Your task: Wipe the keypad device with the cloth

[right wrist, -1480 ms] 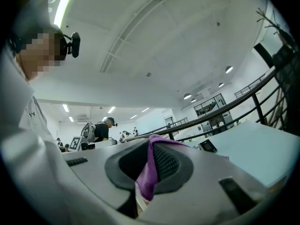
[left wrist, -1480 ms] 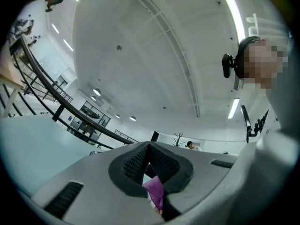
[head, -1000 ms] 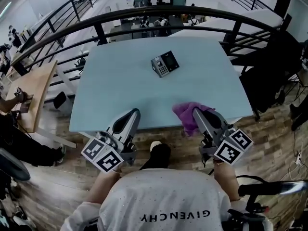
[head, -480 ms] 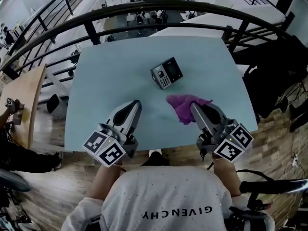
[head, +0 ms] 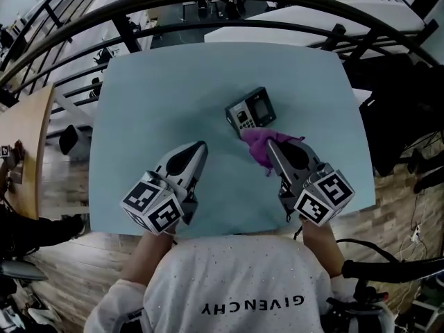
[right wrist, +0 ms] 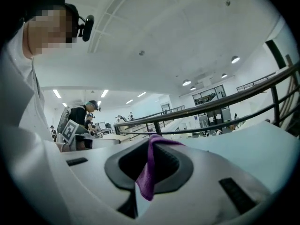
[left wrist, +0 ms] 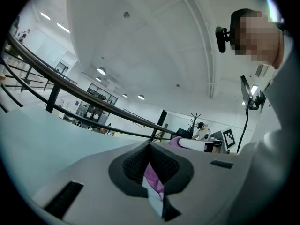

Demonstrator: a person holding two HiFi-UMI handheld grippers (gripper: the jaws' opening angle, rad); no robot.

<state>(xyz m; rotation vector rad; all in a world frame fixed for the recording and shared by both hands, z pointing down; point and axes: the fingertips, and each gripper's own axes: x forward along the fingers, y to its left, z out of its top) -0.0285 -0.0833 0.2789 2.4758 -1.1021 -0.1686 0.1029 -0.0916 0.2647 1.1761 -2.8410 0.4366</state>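
The keypad device (head: pixel 250 110), dark with a small screen and grey keys, lies tilted on the pale blue table (head: pixel 152 103) a little right of centre. A purple cloth (head: pixel 255 143) hangs from my right gripper (head: pixel 270 146), which is shut on it. The cloth's far end touches the device's near edge. In the right gripper view the cloth (right wrist: pixel 147 172) is pinched between the closed jaws of the right gripper (right wrist: pixel 152 142). My left gripper (head: pixel 198 148) hovers over bare table left of the device, shut, nothing seen in it in the head view. Its jaws meet in the left gripper view (left wrist: pixel 149 146).
A black curved railing (head: pixel 229 26) runs along the table's far side, with another white table behind it. The table's near edge (head: pixel 208 233) is right at the person's body. Wooden floor (head: pixel 62 255) and dark furniture (head: pixel 392 123) flank the table.
The right gripper has carried the cloth forward across the table, from the near edge up to the keypad device. The left gripper has moved forward over the table too.
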